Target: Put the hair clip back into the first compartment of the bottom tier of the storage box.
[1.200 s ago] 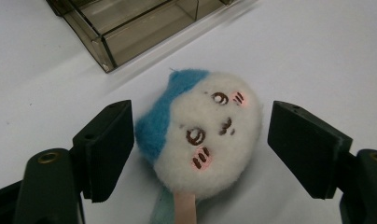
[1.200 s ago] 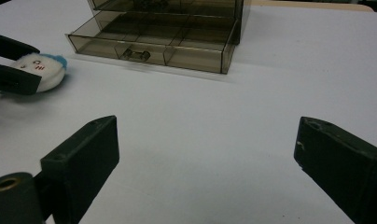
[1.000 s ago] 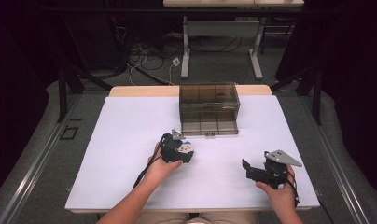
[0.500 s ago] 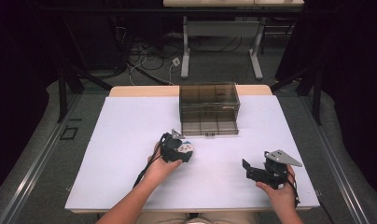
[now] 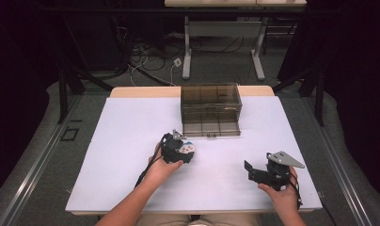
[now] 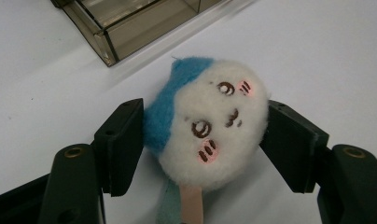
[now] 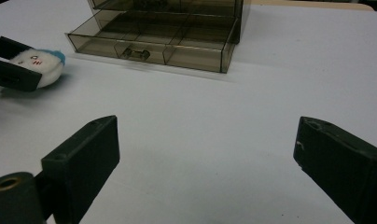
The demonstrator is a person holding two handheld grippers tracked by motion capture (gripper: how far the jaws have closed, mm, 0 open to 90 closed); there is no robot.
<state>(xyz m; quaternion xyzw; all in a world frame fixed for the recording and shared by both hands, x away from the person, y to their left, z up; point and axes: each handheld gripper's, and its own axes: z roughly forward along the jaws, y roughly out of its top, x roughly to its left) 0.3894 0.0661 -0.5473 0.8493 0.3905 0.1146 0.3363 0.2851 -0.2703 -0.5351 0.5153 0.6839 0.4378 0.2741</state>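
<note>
A small round plush toy [image 6: 210, 126], white with a blue patch and an embroidered face, lies on the white table. My left gripper [image 6: 203, 126] is shut on it, a pad pressed against each side; its jaws have just been closing around the toy. In the high view the left gripper [image 5: 181, 149] and the toy [image 5: 188, 148] sit just in front of the drawer box. My right gripper [image 5: 251, 172] rests near the table's front right, pointing left. Its jaws stand open with nothing between them [image 7: 205, 154], and the toy [image 7: 37, 65] shows far off at the left.
A smoky transparent drawer box [image 5: 210, 110] stands at the middle back of the white table [image 5: 131, 141], its bottom drawer [image 7: 163, 42] pulled out toward me and divided into compartments. A corner of the box [image 6: 130, 23] is just beyond the toy.
</note>
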